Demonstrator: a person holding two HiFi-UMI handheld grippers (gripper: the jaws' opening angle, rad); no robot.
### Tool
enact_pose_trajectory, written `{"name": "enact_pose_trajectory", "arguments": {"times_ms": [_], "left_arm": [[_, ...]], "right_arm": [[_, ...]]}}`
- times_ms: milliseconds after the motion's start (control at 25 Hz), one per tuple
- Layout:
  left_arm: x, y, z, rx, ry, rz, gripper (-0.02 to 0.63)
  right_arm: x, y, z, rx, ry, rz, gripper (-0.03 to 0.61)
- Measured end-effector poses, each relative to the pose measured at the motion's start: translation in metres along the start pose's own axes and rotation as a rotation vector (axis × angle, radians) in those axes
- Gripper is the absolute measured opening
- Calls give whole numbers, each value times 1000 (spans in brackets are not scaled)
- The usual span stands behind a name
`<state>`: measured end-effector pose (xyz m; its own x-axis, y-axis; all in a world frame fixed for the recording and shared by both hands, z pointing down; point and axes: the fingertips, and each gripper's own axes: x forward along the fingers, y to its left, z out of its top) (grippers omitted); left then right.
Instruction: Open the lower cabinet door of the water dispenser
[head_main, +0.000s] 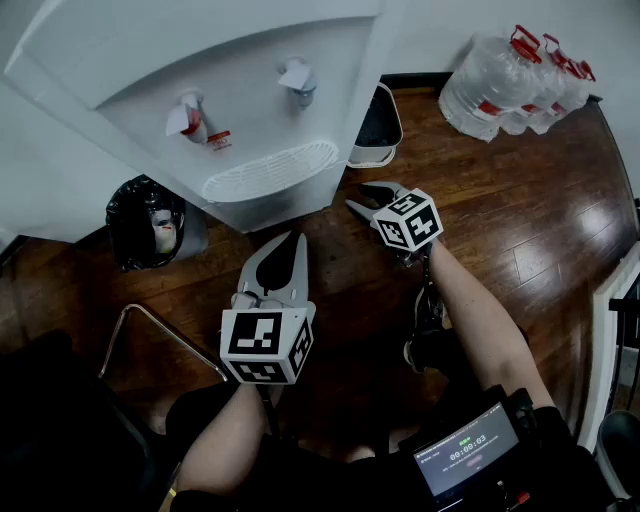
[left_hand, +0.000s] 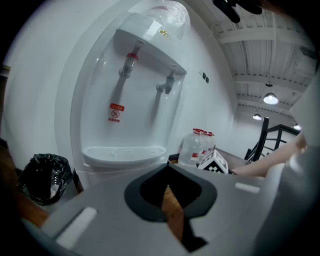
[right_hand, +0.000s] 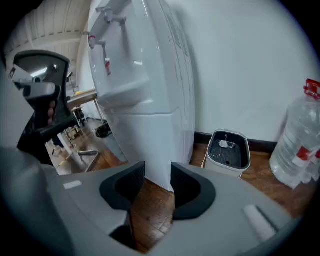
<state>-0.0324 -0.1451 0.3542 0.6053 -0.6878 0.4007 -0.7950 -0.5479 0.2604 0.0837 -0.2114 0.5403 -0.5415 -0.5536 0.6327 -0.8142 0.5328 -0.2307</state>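
Status from the head view: water dispenser (head_main: 250, 120) stands against the white wall (head_main: 60, 190) with its front towards us. It has 2 taps over the drip tray (head_main: 268, 170), the red tap (head_main: 185, 118) at picture left and the grey tap (head_main: 298, 78) at picture right. Its lower cabinet door (right_hand: 145, 135) is the white panel under the tray. In the right gripper view we see it sitting flush with the body, so it reads as closed. We have the left gripper (head_main: 292, 240) low in front of the dispenser, apart from it, with its tip aimed at the base. Its own view shows the left gripper (left_hand: 167, 172) with both jaws clenched together on nothing. The right gripper (head_main: 368, 196) is just beside the dispenser's lower right corner. In its own view the right gripper (right_hand: 157, 175) has its jaws spread and nothing between the pads. That corner lines up with the gap, just ahead of the tips, and we can't tell whether it touches. A black bin bag (head_main: 145, 220) sits at the dispenser's left, a small white bin (head_main: 378, 125) at its right, and the water bottles (head_main: 515, 85) further right, all on the wood floor (head_main: 500, 220).
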Motion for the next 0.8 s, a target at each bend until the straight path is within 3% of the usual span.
{"name": "enact_pose_trajectory", "arguments": {"times_ms": [200, 320, 480, 600, 720, 800], "left_arm": [[25, 22, 2, -40, -15, 50, 21], [30, 32, 8, -75, -20, 70, 21], [39, 29, 12, -61, 4, 73, 21], [42, 29, 14, -63, 26, 80, 21], [40, 31, 12, -80, 26, 91, 21], [40, 32, 11, -90, 29, 88, 21]], "right_arm": [[39, -54, 3, -127, 68, -1, 163], [60, -53, -1, -202, 104, 48, 172], [77, -54, 10, -324, 128, 116, 255], [81, -50, 16, -412, 149, 206, 261], [80, -46, 14, -416, 161, 274, 230], [79, -45, 14, -406, 158, 274, 225]]}}
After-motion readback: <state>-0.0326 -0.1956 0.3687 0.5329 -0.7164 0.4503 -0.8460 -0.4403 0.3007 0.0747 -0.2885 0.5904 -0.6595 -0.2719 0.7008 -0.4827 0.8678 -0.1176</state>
